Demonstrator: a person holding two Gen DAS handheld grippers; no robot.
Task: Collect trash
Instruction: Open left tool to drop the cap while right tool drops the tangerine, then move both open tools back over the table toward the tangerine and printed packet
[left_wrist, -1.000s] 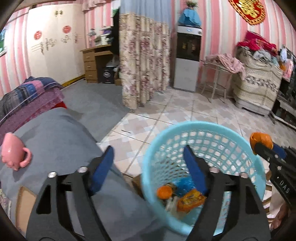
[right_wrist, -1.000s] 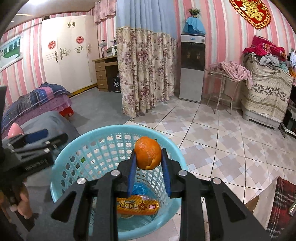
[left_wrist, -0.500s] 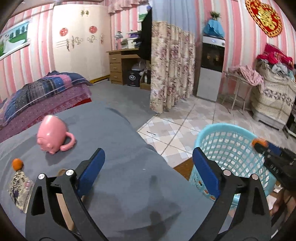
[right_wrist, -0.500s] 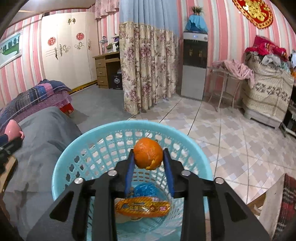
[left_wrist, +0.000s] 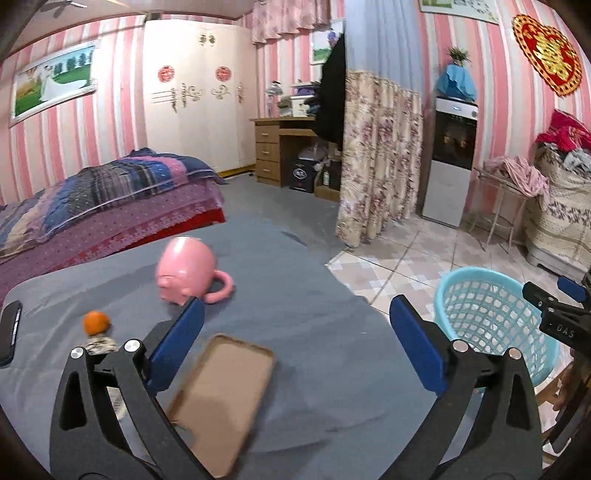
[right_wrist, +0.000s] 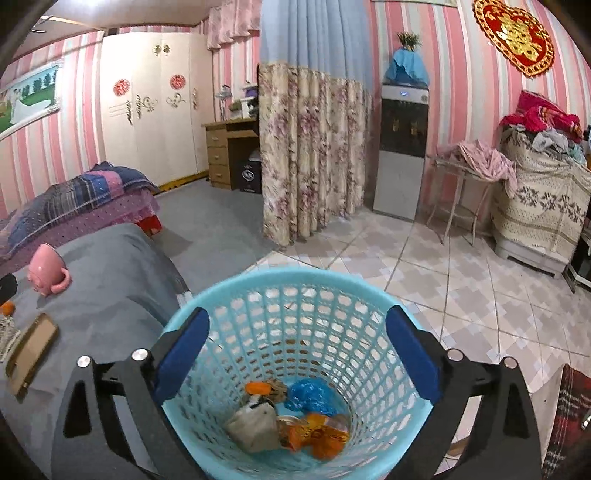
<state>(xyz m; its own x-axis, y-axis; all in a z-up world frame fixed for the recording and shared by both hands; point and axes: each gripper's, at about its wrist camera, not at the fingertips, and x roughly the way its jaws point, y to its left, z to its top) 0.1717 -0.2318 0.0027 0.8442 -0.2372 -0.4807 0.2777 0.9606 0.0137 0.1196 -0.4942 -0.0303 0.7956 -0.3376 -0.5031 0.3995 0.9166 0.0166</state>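
Note:
A light blue plastic basket (right_wrist: 295, 291) stands on the floor beside the grey bed; it also shows in the left wrist view (left_wrist: 491, 314). Inside lie an orange peel (right_wrist: 258, 387), a blue bag (right_wrist: 314, 395), an orange wrapper (right_wrist: 321, 435) and a grey scrap (right_wrist: 255, 424). My right gripper (right_wrist: 297, 354) is open and empty above the basket. My left gripper (left_wrist: 295, 343) is open and empty above the bed. An orange peel (left_wrist: 96, 322) lies on the bed at the left, on a patterned scrap (left_wrist: 99, 345).
A pink pig mug (left_wrist: 186, 271) lies on the grey bed cover (left_wrist: 303, 332). A brown phone case (left_wrist: 221, 398) lies under my left gripper. A black phone (left_wrist: 10, 332) sits at the far left. A flowered curtain (right_wrist: 310, 155) and tiled floor (right_wrist: 461, 288) lie beyond.
My right gripper opened and the orange peel it held dropped into the basket. My left gripper swung left from the basket to over the bed.

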